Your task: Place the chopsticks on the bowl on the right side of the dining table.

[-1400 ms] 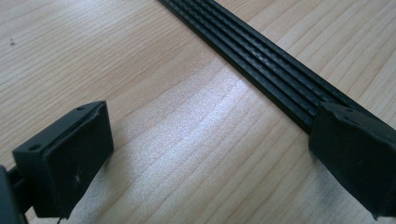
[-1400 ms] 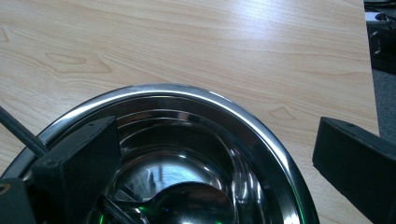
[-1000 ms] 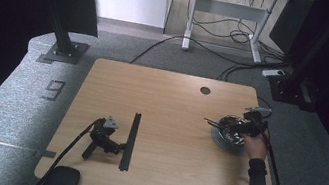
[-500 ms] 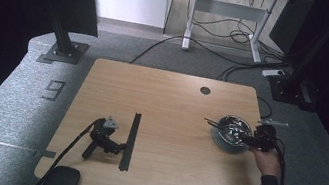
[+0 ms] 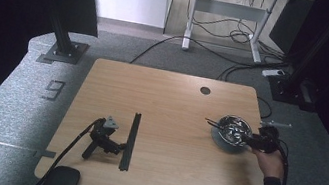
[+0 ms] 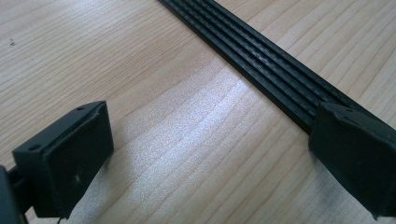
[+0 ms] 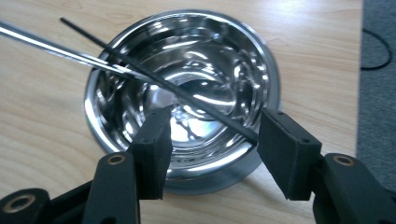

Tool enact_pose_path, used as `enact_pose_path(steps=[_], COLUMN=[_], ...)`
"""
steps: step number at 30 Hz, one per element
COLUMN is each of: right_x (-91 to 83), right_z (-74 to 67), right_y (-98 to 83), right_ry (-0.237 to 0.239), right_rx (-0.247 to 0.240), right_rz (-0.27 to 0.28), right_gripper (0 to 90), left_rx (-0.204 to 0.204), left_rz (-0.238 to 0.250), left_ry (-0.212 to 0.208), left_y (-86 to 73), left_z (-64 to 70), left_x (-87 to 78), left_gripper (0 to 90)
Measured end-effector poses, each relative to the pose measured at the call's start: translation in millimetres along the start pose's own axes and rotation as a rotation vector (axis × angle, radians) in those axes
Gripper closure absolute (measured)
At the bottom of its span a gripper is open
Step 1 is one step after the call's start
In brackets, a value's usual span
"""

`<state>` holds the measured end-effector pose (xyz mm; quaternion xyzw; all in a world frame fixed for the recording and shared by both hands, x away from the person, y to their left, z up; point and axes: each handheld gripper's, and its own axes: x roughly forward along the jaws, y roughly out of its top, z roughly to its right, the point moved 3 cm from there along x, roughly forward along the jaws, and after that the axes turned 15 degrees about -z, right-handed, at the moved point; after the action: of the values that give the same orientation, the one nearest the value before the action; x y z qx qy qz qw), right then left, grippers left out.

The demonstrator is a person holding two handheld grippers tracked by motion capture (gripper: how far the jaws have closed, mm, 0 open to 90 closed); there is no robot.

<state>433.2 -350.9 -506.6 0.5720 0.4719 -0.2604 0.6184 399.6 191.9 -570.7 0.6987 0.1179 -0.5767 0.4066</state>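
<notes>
My right hand-held gripper [image 7: 212, 140] at a steel bowl [image 7: 187, 93] with two thin sticks in it.

The bowl sits near the desk's [image 5: 170, 103] right edge. A black stick [image 7: 154, 79] and a silvery stick [image 7: 60, 49] lie across it, their long axes running from the bowl's near side, by my jaws, out past its far-left rim. My jaws have just been closing and stand half open; the black stick's near end touches the right pad, not clamped. My left hand-held gripper [image 6: 210, 158] rests wide open beside a long black strip [image 6: 271, 70].
</notes>
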Motion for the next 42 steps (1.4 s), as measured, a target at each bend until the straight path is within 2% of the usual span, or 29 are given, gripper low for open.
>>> enact_pose_path(steps=[3,7,11,22,30,42], right_x=[0.8,5.6,8.3,12.6,19.5,25.1], right_z=[-2.1,-1.4,3.3,16.1,20.5,21.6], right_y=[-0.2,-0.6,-1.5,-4.3,-3.8,-3.0], right_ry=[0.008,-0.019,-0.041,-0.052,-0.061,-0.08], right_rx=[-0.009,-0.005,0.01,0.028,0.045,0.037], right_rz=[-0.017,-0.033,-0.021,0.011,0.012,0.021], right_gripper=[45.2,44.1,38.8,24.3,13.4,13.1], left_rx=[0.0,0.0,0.0,0.0,0.0,0.0], left_rz=[0.0,0.0,0.0,0.0,0.0,0.0], left_ry=[0.0,0.0,0.0,0.0,0.0,0.0], left_y=[0.0,0.0,0.0,0.0,0.0,0.0], left_z=[0.0,0.0,0.0,0.1,0.1,0.1], left_x=[0.0,0.0,0.0,0.0,0.0,0.0], left_gripper=[0.0,0.0,0.0,0.0,0.0,0.0])
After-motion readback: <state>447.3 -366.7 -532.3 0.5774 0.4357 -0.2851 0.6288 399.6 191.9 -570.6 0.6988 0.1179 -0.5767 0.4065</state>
